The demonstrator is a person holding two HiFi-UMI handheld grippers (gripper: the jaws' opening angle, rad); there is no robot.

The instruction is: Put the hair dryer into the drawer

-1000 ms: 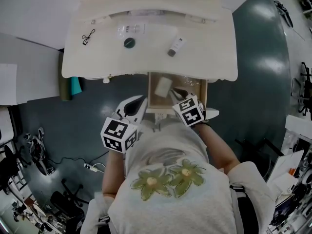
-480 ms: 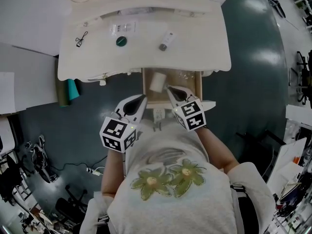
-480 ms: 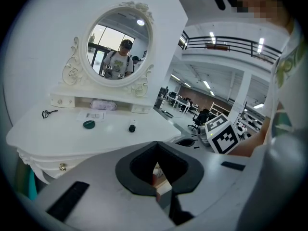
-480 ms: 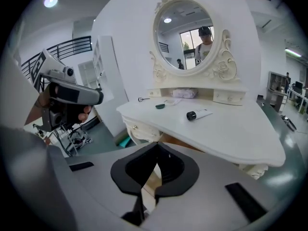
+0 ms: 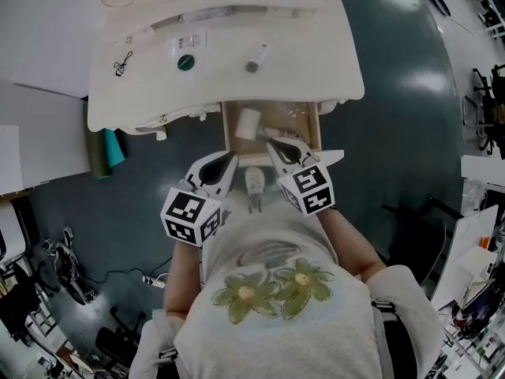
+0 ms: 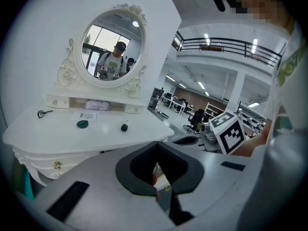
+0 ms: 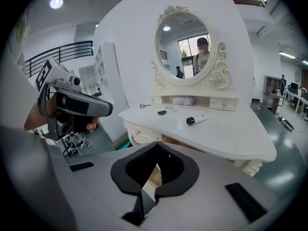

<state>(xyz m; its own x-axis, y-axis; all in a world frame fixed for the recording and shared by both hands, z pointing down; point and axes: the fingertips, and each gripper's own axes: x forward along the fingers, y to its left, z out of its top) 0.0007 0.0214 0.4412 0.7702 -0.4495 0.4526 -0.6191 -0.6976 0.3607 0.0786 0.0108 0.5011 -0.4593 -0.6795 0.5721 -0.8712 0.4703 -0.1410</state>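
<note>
Both tools had their jaws pressed together on nothing, the left gripper (image 5: 230,159) and the right gripper (image 5: 271,144) poised at the front of the open drawer (image 5: 317,125). What looked like the hair dryer (image 5: 248,123), a white body, lay inside toward the drawer's left side, just beyond both tips. The right gripper sat nearer the drawer's front edge.

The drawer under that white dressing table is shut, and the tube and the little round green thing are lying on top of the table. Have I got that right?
Not quite: the drawer is pulled open, not shut. The head view shows it sticking out below the tabletop with a white object inside. The tube and the round green thing do lie on top.
</note>
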